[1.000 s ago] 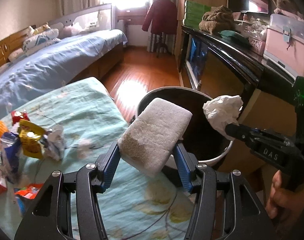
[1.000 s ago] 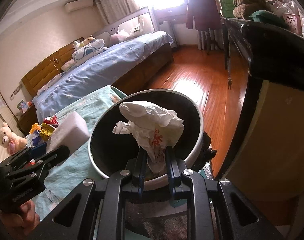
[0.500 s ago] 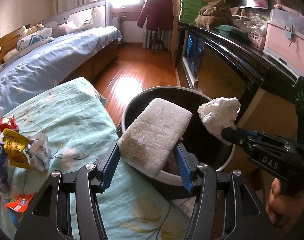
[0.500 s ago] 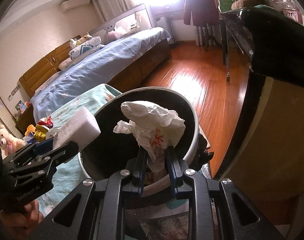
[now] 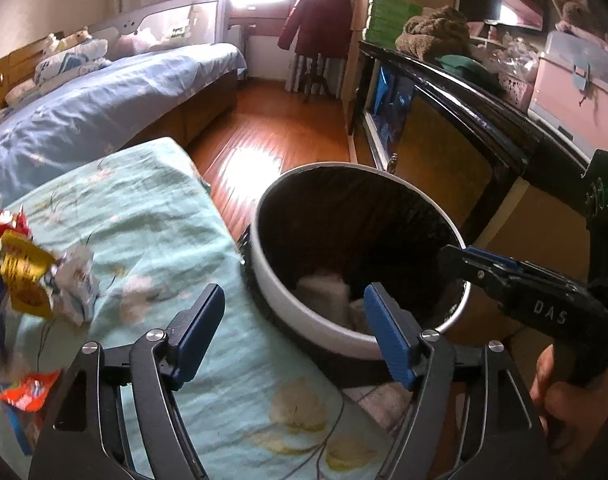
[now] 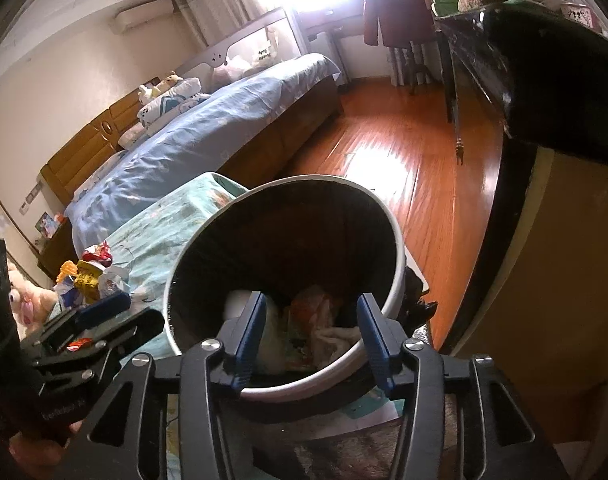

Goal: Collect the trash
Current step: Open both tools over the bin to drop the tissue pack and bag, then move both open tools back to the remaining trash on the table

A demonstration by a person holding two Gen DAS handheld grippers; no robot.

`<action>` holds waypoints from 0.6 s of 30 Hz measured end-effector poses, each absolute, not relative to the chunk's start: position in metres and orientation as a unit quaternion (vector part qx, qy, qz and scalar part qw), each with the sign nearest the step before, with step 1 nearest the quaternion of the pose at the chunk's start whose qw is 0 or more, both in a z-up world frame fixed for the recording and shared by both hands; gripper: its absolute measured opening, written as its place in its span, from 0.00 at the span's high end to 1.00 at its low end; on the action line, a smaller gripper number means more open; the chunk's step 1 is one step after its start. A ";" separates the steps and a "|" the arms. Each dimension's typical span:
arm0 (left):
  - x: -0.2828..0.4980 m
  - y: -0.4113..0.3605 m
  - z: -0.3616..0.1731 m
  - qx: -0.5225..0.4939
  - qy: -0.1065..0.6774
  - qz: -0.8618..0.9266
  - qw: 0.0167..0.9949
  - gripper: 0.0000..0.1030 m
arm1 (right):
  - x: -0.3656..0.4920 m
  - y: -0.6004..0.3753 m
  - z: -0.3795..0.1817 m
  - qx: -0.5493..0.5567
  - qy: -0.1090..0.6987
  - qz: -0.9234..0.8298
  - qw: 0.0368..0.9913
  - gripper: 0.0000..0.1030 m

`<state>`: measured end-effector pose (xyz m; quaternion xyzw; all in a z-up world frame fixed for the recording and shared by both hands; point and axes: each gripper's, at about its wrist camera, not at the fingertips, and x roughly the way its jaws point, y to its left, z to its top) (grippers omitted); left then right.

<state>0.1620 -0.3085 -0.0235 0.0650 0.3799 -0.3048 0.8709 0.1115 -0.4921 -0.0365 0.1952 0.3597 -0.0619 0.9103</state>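
Both your claws, the left claw and right claw, have just been opening and hold nothing now. The sponge and paper fell into the bin. More wrappers wait on the bed.

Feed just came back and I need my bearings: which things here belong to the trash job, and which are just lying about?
Job:
- trash bin, white block already inside
- snack wrappers on the teal cloth
- left claw and right claw, both open, empty, jaws just opened

Lying about:
- blue bed
- red coat
- pink box
- plush toy
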 end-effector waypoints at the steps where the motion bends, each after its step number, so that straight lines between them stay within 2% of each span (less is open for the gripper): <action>1: 0.160 -0.304 -0.024 0.062 0.380 -0.302 0.872 0.28 | 0.110 -0.490 -0.036 0.196 0.359 -0.060 0.911 0.49; 3: 0.154 -0.293 -0.026 0.060 0.379 -0.290 0.876 0.27 | 0.109 -0.486 -0.034 0.199 0.356 -0.054 0.912 0.37; 5: 0.149 -0.281 -0.028 0.055 0.381 -0.283 0.879 0.27 | 0.106 -0.479 -0.033 0.200 0.351 -0.046 0.914 0.31; 9: 0.141 -0.252 -0.032 0.045 0.386 -0.261 0.884 0.27 | 0.105 -0.460 -0.031 0.201 0.348 -0.025 0.915 0.24; 18: 0.125 -0.180 -0.035 0.022 0.382 -0.209 0.900 0.27 | 0.107 -0.407 -0.032 0.184 0.358 0.024 0.915 0.22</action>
